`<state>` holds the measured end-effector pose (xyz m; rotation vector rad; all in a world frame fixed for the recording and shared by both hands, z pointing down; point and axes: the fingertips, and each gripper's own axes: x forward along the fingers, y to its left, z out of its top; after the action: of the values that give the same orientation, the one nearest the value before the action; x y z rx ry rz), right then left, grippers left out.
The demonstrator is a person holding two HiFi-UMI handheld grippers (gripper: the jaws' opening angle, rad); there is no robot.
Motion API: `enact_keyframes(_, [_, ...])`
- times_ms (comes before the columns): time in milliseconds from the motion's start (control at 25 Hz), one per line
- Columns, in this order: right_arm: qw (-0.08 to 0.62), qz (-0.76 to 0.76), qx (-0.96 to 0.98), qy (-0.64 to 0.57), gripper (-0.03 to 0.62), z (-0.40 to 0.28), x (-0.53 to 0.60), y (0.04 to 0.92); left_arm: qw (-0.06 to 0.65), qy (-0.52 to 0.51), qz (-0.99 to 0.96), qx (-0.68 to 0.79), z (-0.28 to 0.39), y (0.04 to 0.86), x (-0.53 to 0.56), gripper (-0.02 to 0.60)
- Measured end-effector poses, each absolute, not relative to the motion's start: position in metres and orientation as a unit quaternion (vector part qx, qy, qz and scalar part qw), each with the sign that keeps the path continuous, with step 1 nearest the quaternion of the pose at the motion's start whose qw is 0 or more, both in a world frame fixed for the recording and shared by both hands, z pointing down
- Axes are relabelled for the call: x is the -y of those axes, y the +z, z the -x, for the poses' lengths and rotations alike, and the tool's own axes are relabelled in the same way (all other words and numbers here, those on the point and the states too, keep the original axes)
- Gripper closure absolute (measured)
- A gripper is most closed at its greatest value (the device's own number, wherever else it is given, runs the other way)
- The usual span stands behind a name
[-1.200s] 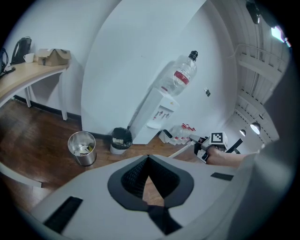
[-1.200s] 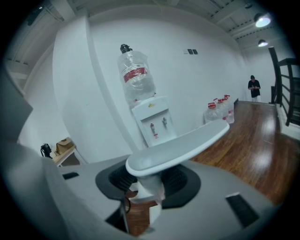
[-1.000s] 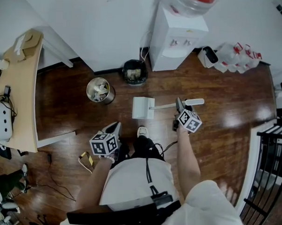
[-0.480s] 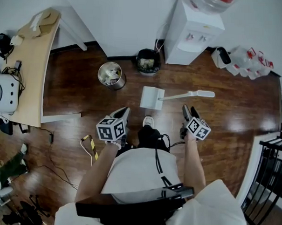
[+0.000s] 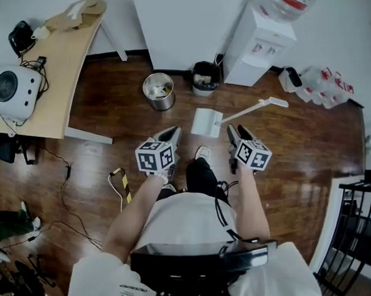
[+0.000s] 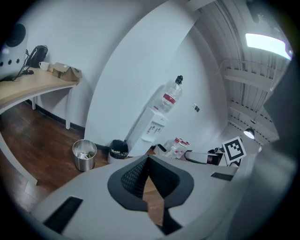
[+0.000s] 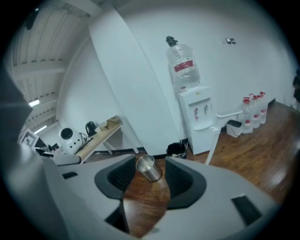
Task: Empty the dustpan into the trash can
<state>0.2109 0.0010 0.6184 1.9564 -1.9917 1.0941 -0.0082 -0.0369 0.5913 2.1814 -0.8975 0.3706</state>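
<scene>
The white dustpan point(image 5: 206, 122) stands on the wooden floor, its long handle point(image 5: 255, 108) slanting to the right. A silver trash can point(image 5: 158, 91) with rubbish in it stands to its left, near the wall. My right gripper point(image 5: 236, 132) hovers just short of the handle, apart from it. Its jaws have just been closing, but they still stand open with nothing between them, and the can point(image 7: 149, 168) shows through the gap. My left gripper point(image 5: 172, 133) hangs left of the dustpan, shut and empty, its tips point(image 6: 149, 158) meeting.
A black bin point(image 5: 205, 76) and a white water dispenser point(image 5: 261, 40) stand against the wall behind the dustpan. Water jugs point(image 5: 320, 89) sit at the right. A wooden desk point(image 5: 60, 65) with a white appliance point(image 5: 13, 91) is at the left. Cables point(image 5: 119, 184) lie on the floor.
The right gripper was at the dustpan handle a second ago and now sits off it, a little nearer me. The left gripper has moved forward toward the dustpan. The view has shifted.
</scene>
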Motion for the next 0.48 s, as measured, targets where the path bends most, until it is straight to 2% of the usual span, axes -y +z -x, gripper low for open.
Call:
enact_keyframes(80, [0.085,-0.651,0.676,0.336,0.483,-0.191,-0.015,0.598,0.365,0.14,-0.854,0.342,0.012,0.58,0.017,0.581])
enact_keyframes(120, [0.089,-0.65,0.681,0.325,0.58,-0.184,-0.025,0.588,0.36,0.138,-0.858,0.339,0.01,0.571,0.006,0.581])
enact_keyframes(480, [0.075,-0.586,0.745,0.312,0.594,-0.191,-0.132,0.56,0.332,0.088,-0.855,0.388,-0.026,0.531,-0.104,0.581])
